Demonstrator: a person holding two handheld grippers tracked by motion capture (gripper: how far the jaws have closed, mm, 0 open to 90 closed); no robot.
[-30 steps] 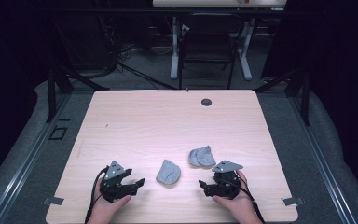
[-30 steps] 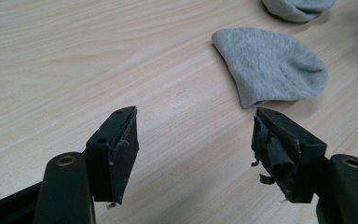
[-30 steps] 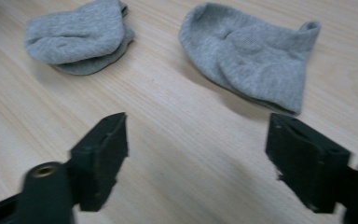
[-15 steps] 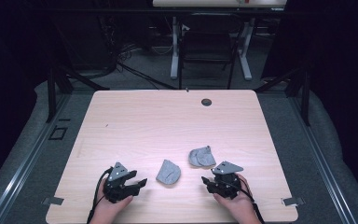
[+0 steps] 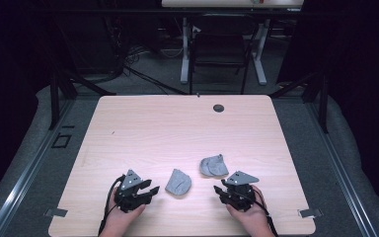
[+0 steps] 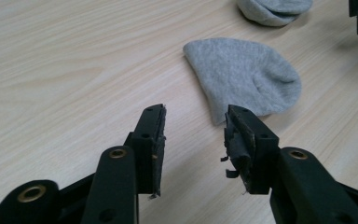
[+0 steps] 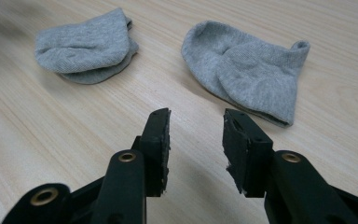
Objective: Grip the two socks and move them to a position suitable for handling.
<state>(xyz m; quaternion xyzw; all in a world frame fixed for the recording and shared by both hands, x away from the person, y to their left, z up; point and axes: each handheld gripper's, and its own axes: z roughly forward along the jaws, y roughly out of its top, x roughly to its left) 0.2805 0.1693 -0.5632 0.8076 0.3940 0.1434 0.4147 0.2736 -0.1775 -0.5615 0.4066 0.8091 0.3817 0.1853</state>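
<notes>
Two grey socks lie on the wooden table [image 5: 177, 128]. One sock [image 5: 178, 182] [image 6: 247, 74] [image 7: 86, 46] lies between the grippers, a short way ahead of my left gripper [image 5: 150, 190] [image 6: 195, 126]. The other sock [image 5: 214, 165] [image 6: 272, 8] [image 7: 249, 65] lies crumpled just ahead of my right gripper [image 5: 219, 190] [image 7: 196, 128]. Both grippers rest low at the table's near edge and point inward at the socks. Their jaws have just been closing partway, and each pair stands open with only bare table between them.
A small black round hole [image 5: 218, 107] sits near the table's far edge. Beyond the table stand a dark chair [image 5: 219, 54] and white desk legs [image 5: 184, 54]. Metal rails run along the floor at both sides.
The jaws of both grippers stand narrower than before. The left gripper has crept slightly toward the nearer sock; the right hand has kept its place. The socks have not moved.
</notes>
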